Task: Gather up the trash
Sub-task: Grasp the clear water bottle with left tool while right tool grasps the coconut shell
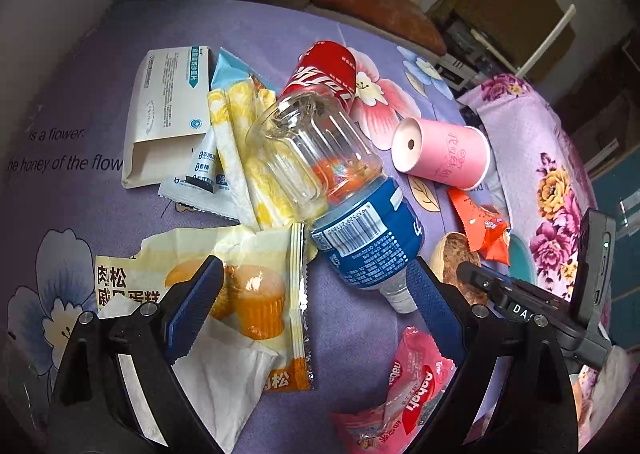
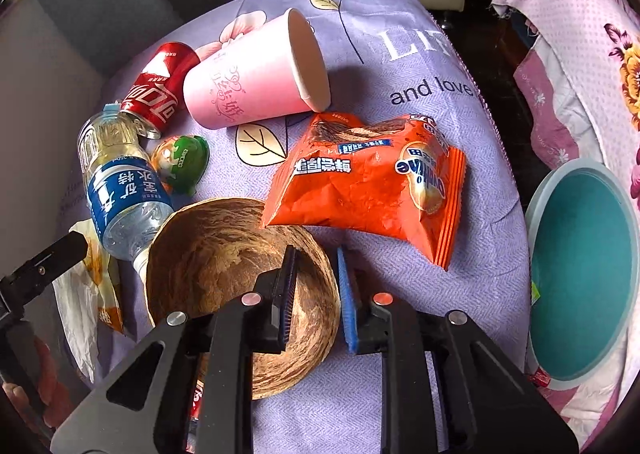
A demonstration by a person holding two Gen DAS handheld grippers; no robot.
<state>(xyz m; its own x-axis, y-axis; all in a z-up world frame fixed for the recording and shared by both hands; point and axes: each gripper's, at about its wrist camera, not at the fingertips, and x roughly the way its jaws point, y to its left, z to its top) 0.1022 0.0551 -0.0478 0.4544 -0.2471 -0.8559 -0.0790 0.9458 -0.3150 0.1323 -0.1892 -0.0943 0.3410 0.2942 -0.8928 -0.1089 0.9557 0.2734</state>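
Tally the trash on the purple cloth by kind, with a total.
Plastic bottles: 1
Cans: 1
Paper cups: 1
Cardboard boxes: 1
Coconut shells: 1
Green jelly cups: 1
Tissues: 1
Wrappers and sachets: 5
Total: 12

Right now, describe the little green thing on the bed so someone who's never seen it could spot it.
Start at the purple flowered cloth and find the water bottle with the blue label lying on it. Just to its right, below the red cola can and pink paper cup, sits the green rounded container. It is the only green, glossy, dome-shaped item.
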